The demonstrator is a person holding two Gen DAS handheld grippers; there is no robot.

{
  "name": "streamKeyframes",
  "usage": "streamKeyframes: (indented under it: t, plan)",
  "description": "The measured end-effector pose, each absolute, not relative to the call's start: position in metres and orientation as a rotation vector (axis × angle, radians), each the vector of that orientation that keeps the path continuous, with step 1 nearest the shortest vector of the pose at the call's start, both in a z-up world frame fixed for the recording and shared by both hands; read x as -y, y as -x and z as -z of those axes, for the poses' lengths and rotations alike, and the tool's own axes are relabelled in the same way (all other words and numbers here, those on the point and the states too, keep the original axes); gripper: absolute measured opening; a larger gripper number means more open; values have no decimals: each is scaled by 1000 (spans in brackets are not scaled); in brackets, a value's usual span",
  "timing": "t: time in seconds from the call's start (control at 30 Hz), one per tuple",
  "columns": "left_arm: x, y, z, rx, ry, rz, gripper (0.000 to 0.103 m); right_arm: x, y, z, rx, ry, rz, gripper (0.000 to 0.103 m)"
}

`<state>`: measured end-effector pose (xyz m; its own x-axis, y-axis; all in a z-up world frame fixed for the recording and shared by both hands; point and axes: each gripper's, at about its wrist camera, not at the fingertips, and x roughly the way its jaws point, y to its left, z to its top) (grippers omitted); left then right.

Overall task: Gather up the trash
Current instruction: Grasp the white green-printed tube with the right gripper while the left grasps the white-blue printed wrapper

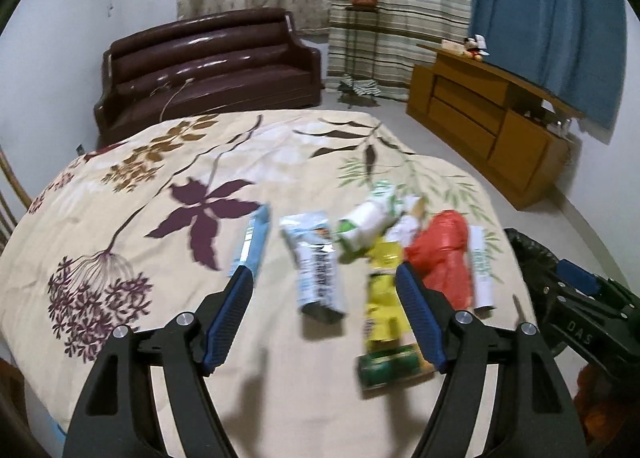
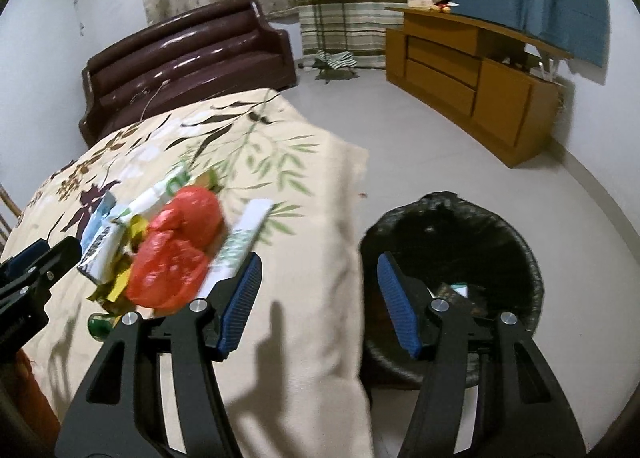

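Note:
Trash lies on a floral cloth-covered table (image 1: 140, 186): a light blue packet (image 1: 252, 246), a silver-blue wrapper (image 1: 316, 266), a white-green carton (image 1: 366, 222), a yellow-green wrapper (image 1: 386, 310), a red plastic bag (image 1: 442, 254) and a white box (image 1: 482, 270). My left gripper (image 1: 324, 274) is open above the silver-blue wrapper, holding nothing. My right gripper (image 2: 318, 262) is open and empty over the table's right edge, between the red bag (image 2: 176, 250) and a black-lined trash bin (image 2: 452, 258) on the floor. The white box (image 2: 240, 246) lies by its left finger.
A dark brown sofa (image 1: 208, 66) stands behind the table. A wooden cabinet (image 1: 488, 114) stands at the right wall, a plant stand (image 1: 362, 22) by striped curtains. The bin holds some items (image 2: 454, 294). The right gripper body (image 1: 572, 298) shows at the left view's right edge.

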<state>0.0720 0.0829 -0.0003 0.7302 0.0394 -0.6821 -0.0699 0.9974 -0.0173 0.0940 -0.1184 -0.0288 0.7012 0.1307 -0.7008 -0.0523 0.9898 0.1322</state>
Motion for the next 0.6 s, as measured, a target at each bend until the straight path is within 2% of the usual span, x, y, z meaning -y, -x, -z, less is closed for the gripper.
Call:
streamKeyframes:
  t: [0.6]
  plan:
    - [-121,-71,16,-782,100,-81,72,69,-129,41,-881,-15,-99,57]
